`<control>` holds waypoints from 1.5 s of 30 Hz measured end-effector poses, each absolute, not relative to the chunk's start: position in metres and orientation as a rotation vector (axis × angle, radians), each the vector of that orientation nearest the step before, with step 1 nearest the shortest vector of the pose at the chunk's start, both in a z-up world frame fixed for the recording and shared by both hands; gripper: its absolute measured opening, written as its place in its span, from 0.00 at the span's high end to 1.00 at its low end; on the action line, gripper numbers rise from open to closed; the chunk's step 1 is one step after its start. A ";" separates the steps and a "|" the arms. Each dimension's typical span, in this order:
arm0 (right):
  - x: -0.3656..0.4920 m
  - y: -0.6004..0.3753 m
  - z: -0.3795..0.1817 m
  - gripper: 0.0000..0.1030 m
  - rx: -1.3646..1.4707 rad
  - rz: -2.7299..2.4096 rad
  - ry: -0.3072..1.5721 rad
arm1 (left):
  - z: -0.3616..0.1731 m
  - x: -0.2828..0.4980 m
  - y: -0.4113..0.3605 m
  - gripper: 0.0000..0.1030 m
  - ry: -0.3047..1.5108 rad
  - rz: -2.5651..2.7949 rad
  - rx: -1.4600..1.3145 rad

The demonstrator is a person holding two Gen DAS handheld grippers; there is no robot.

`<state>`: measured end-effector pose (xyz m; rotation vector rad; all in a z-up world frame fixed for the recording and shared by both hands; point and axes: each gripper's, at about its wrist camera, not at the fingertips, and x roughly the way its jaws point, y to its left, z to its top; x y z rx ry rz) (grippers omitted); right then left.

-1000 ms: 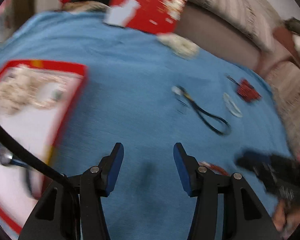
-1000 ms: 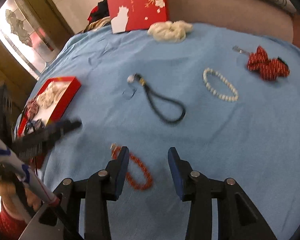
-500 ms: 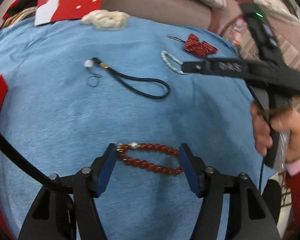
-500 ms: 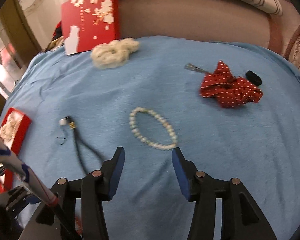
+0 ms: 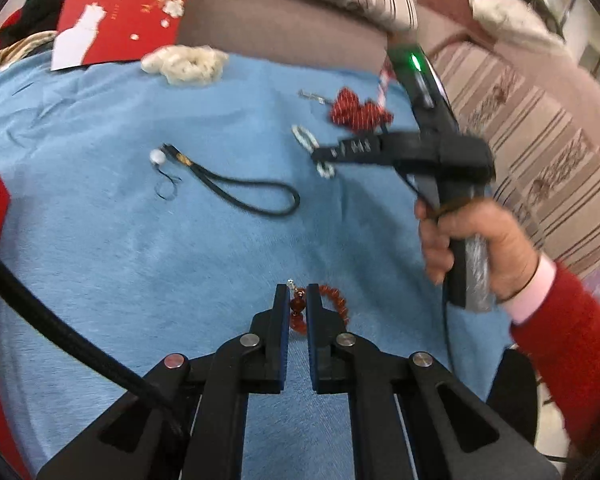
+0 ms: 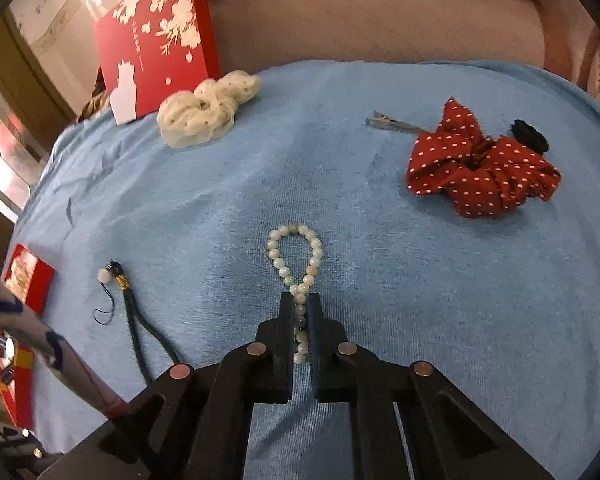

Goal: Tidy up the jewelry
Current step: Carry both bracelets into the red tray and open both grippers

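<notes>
On blue cloth (image 6: 380,280): left gripper (image 5: 298,300) pinched red bead bracelet (image 5: 332,300); right gripper (image 6: 300,312) pinched pale bead bracelet (image 6: 294,248), apparently pressed flat. Black cord (image 5: 252,196), polka-dot scrunchie (image 6: 480,172) nearby, unobstructed.

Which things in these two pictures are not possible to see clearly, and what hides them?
- Red bead bracelet, left wrist view: its near part is covered by the left claw shut on it.
- Pale bead bracelet, right wrist view: the right claw covers some near beads.
- Red tray, right wrist view: contents too small; a cable crosses in front.
- Black hair tie: partly behind the red dotted scrunchie.
</notes>
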<state>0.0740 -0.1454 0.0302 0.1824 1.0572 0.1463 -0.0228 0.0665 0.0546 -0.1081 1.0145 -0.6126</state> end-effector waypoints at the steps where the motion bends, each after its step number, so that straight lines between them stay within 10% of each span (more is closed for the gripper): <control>1: 0.071 -0.146 0.034 0.94 0.190 0.145 1.049 | 0.058 -0.023 0.071 0.93 1.002 -0.602 -0.117; 25: -0.004 0.044 0.159 0.94 0.121 0.546 0.907 | 0.085 -0.050 0.341 0.93 0.899 -0.079 -0.549; 45: 0.015 0.205 0.075 0.93 0.035 0.628 1.100 | 0.079 -0.081 0.396 0.85 0.973 0.228 -0.444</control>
